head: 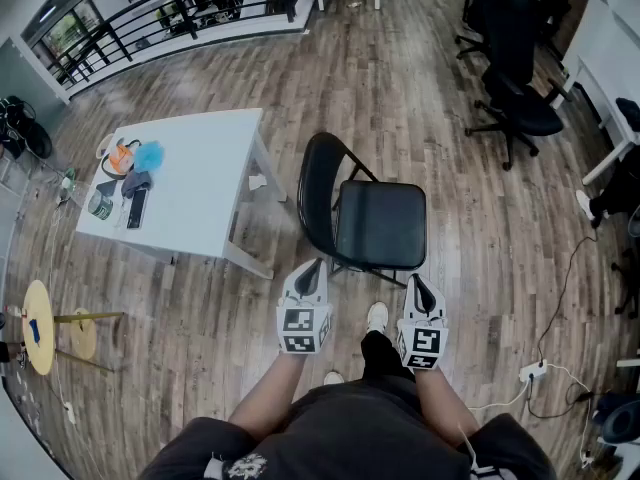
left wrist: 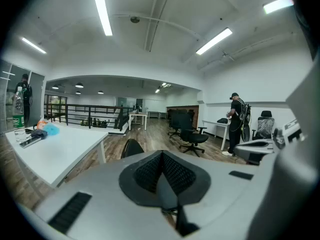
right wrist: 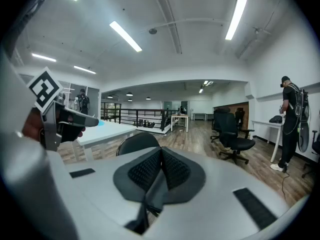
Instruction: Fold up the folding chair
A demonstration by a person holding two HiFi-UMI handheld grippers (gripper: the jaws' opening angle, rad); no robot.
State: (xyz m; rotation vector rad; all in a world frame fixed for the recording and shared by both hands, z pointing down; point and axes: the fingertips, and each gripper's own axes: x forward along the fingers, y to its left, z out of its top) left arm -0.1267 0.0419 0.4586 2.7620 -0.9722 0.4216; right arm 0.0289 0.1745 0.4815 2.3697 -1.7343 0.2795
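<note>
Folding chair [head: 366, 216] stood unfolded on the wood floor, just ahead of the person's feet, its black seat flat and its rounded backrest toward the white table [head: 205, 183]. From the head view its legs were mostly hidden under the seat. In both gripper views only the top curve of the backrest rose above the gripper bodies, and the seat was out of sight.

Left gripper [head: 314, 265] hung short of the seat's near left corner with its two jaws pressed together and nothing between them. Right gripper [head: 417, 279] was held likewise near the seat's near right corner, its jaws also closed and empty. Neither touched the chair.

A white shoe [head: 377, 316] showed between the two grippers, and the other foot was largely covered by the person's body.

Small items lay at the table's far end, among them something orange and something blue, too small to identify. Black office chairs [head: 512, 73] stood well apart near desks, one of them cut off by the frame's edge. Another person [right wrist: 289, 121] stood at a desk there, back turned.
</note>
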